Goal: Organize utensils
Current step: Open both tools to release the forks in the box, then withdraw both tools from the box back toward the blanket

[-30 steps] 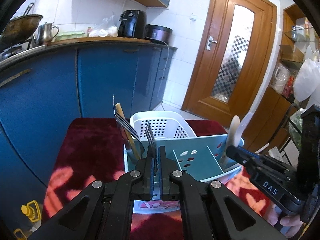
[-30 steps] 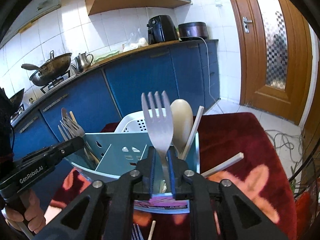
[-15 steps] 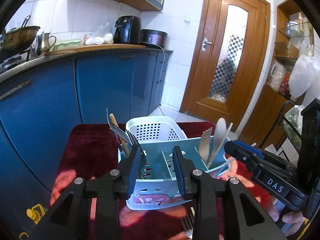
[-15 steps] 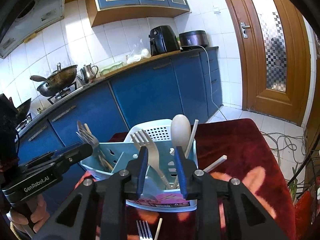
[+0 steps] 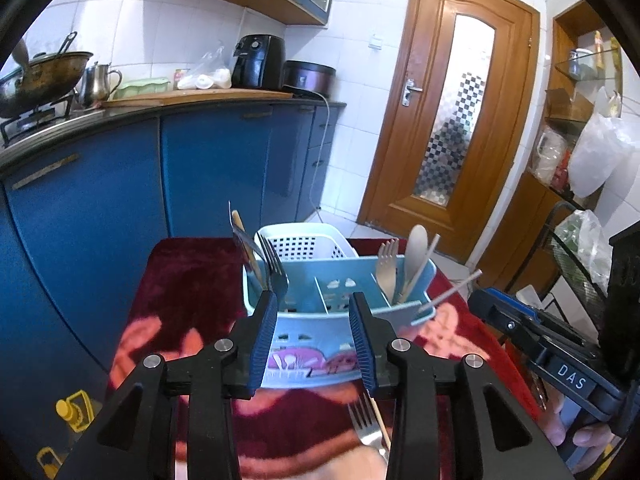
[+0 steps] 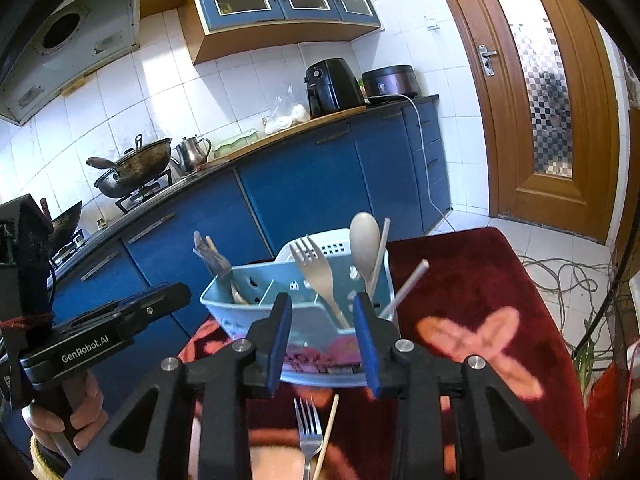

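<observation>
As both jaws had just been opening, left gripper (image 5: 313, 336) and right gripper (image 6: 323, 338) stood released, empty. Loose fork (image 6: 309, 428), lower centre, lay beside a chopstick (image 6: 326, 436); a careless pinch risked catching both.

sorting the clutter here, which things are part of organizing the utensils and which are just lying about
Job: blue caddy, wooden fork and spoon in it, metal fork and chopstick on the red cloth.

Lying about: white basket, wok, kettle, air fryer.

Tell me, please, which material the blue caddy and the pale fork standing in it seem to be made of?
The blue caddy: likely moulded plastic, smooth and slightly glossy, with punched drain holes and thin walls. The pale fork: matte beige, no metallic shine, so probably wood or bamboo-fibre plastic; the look leaves it open.
</observation>
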